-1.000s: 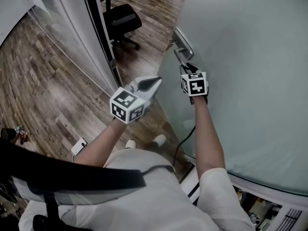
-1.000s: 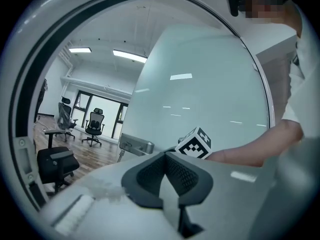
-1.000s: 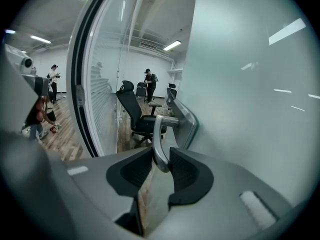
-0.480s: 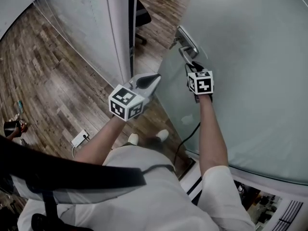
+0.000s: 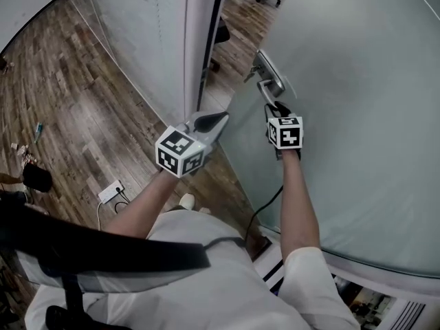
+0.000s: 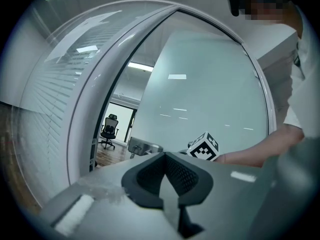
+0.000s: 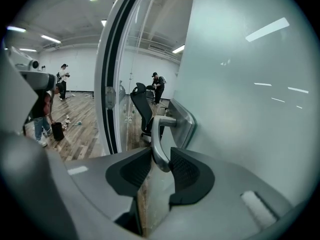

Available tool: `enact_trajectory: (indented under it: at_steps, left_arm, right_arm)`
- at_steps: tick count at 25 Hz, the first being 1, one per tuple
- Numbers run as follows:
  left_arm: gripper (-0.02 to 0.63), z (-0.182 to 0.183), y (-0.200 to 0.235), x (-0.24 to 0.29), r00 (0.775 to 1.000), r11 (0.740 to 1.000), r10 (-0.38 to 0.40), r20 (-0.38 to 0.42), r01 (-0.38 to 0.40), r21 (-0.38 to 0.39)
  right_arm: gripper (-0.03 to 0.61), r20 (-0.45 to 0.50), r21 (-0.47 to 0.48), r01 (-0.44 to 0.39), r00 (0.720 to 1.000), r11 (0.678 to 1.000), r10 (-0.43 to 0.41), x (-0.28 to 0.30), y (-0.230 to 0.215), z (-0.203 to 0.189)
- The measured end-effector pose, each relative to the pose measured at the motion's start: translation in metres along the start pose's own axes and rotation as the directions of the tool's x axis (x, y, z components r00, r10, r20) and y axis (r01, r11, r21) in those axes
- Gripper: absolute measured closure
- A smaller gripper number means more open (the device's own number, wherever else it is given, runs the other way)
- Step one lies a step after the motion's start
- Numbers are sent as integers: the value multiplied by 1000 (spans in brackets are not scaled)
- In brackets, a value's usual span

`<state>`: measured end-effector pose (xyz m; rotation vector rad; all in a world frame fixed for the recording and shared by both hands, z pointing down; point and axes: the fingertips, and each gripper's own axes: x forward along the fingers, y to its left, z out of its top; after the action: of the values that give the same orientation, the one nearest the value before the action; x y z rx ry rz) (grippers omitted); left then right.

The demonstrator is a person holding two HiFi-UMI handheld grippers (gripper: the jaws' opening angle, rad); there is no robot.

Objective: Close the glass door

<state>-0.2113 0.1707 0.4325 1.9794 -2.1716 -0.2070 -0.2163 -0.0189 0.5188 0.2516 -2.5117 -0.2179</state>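
Your right gripper (image 5: 276, 107) has its jaws clamped on the curved silver metal handle (image 7: 158, 143) of the frosted glass door (image 5: 357, 115); the jaws of your left gripper (image 5: 221, 119) are together, empty; I judge the closing nearly done, with only a narrow gap to the white door frame (image 5: 199, 47) left.

No readable text, numbers or brand names in any view.

Only sign-like marks: black-and-white square block patterns on the two cubes, with no letters or digits in them.
- Left cube (image 5: 181, 151), lower centre-left of the head view: patterns showed on three faces.
- Right cube (image 5: 285, 132), centre of the head view: patterns on its top and near faces. The same cube (image 6: 203, 147) showed at lower centre of the left gripper view.
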Motion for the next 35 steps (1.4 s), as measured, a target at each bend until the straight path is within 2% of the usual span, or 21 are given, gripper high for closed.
enact_trajectory:
  at_steps: [10, 17, 20, 32, 35]
  left_arm:
    - [609, 3, -11, -41, 993, 993, 119, 0, -119, -21]
    - [609, 0, -13, -61, 975, 975, 222, -16, -222, -14]
    - [609, -4, -3, -80, 969, 969, 245, -12, -245, -10]
    - [609, -18, -4, -126, 980, 980, 199, 22, -199, 10]
    - [609, -15, -1, -128, 982, 982, 187, 23, -187, 12]
  right_arm:
    - [460, 11, -52, -56, 998, 997, 57, -16, 41, 14]
    - [460, 28, -69, -81, 996, 994, 83, -24, 41, 18]
    - [460, 33, -76, -92, 995, 993, 95, -19, 57, 18]
    - [459, 43, -92, -140, 988, 986, 145, -29, 119, -12]
    - [459, 50, -101, -152, 986, 983, 158, -31, 132, -8]
